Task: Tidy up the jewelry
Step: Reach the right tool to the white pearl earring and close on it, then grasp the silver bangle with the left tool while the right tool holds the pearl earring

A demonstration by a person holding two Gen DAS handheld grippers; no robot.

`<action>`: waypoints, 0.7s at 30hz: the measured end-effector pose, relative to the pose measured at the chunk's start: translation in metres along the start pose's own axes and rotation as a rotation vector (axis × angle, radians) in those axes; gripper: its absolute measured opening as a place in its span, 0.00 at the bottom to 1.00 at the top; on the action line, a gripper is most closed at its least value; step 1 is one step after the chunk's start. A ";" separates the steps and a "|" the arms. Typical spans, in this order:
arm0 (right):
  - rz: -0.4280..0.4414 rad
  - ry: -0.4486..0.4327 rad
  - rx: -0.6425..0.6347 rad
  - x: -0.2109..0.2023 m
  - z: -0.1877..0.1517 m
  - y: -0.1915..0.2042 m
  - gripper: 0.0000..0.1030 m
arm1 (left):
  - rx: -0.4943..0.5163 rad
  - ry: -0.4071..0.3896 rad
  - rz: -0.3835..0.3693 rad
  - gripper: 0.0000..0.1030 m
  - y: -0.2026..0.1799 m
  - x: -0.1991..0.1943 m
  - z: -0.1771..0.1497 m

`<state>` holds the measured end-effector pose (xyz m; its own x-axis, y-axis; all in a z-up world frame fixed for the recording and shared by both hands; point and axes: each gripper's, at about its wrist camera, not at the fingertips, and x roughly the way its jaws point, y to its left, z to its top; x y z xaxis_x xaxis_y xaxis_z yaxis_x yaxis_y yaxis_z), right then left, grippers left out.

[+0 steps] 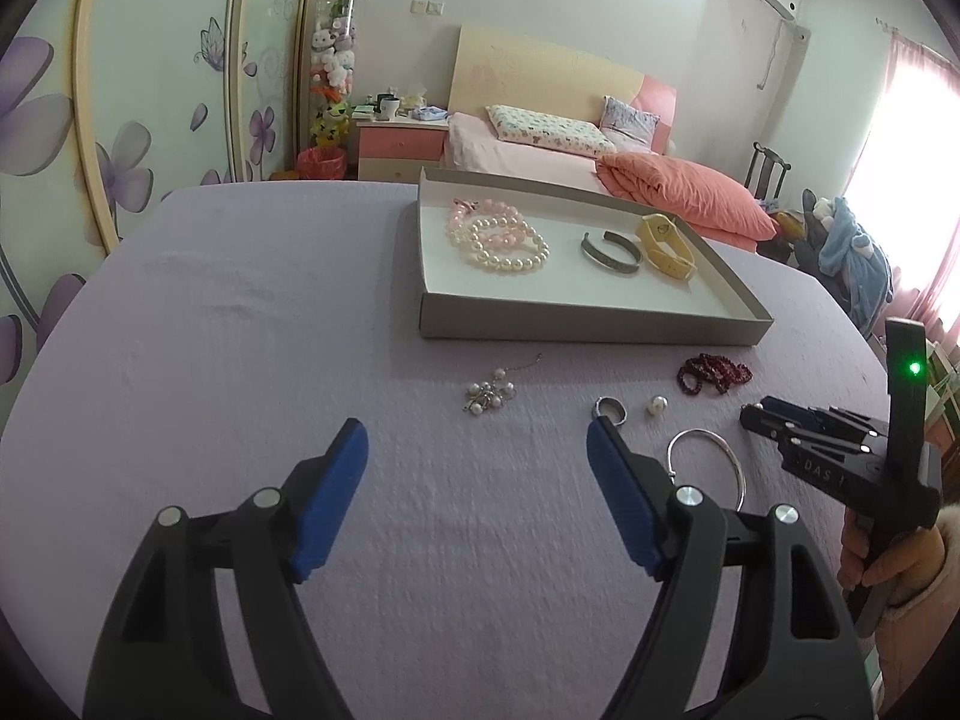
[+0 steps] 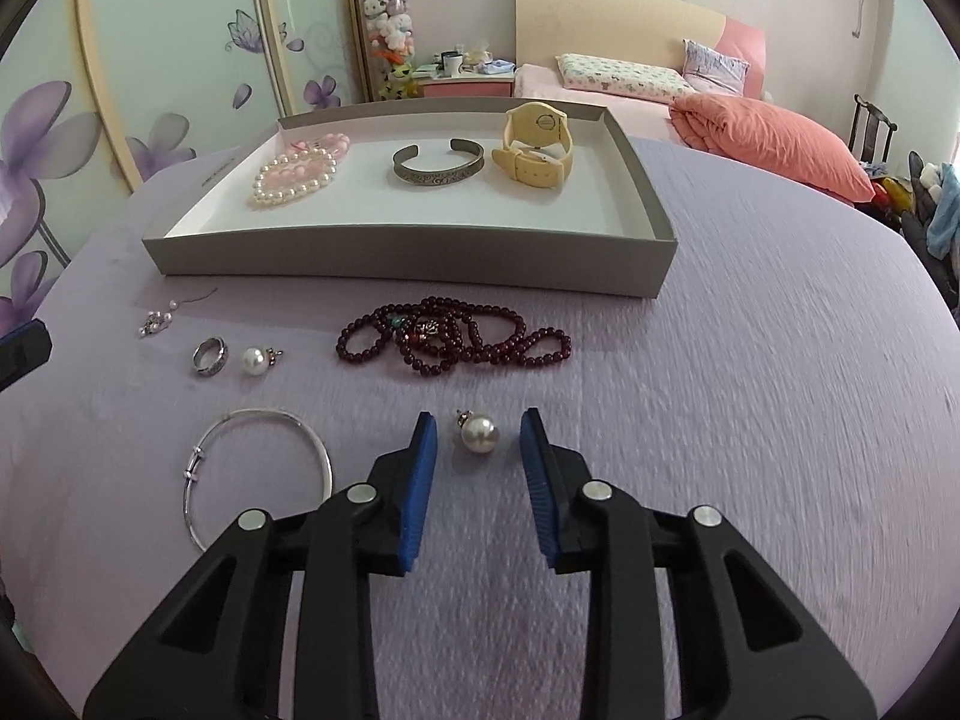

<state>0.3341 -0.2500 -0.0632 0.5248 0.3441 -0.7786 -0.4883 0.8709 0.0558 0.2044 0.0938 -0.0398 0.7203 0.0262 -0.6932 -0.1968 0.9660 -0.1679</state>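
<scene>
A pearl earring (image 2: 479,434) lies on the purple cloth between the blue pads of my right gripper (image 2: 478,417); the pads stand a little apart from it on both sides. My left gripper (image 1: 475,425) is wide open over bare cloth, just short of a small pearl cluster on a chain (image 1: 492,396). Loose on the cloth are a dark red bead strand (image 2: 456,336), a silver ring (image 2: 210,356), a second pearl earring (image 2: 255,360) and a thin silver bangle (image 2: 264,468). The grey tray (image 2: 414,267) holds pearl bracelets (image 2: 294,180), a metal cuff (image 2: 438,165) and a yellow watch (image 2: 537,147).
The tray (image 1: 594,333) sits at the far side of the cloth-covered surface. A person's hand (image 1: 870,558) holds the right gripper's handle at the right edge. Beyond the surface are a bed with an orange quilt (image 1: 678,186), a nightstand and a wardrobe.
</scene>
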 end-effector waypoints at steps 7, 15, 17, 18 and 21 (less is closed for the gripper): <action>-0.005 -0.003 -0.010 0.000 0.002 0.002 0.24 | 0.021 0.011 -0.010 0.72 -0.009 0.004 0.000; 0.007 0.005 0.019 -0.005 -0.002 -0.004 0.14 | 0.054 0.043 -0.033 0.72 -0.027 0.009 -0.007; 0.002 0.008 0.042 -0.009 -0.006 -0.011 0.14 | 0.071 0.054 -0.044 0.72 -0.036 0.011 -0.011; 0.002 0.009 0.057 -0.011 -0.008 -0.015 0.14 | 0.078 0.060 -0.051 0.73 -0.041 0.012 -0.012; 0.000 -0.001 0.092 -0.019 -0.012 -0.028 0.14 | 0.102 0.083 -0.076 0.76 -0.057 0.018 -0.017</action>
<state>0.3295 -0.2848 -0.0575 0.5252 0.3445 -0.7781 -0.4219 0.8995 0.1135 0.2172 0.0349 -0.0544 0.6720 -0.0655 -0.7376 -0.0720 0.9856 -0.1531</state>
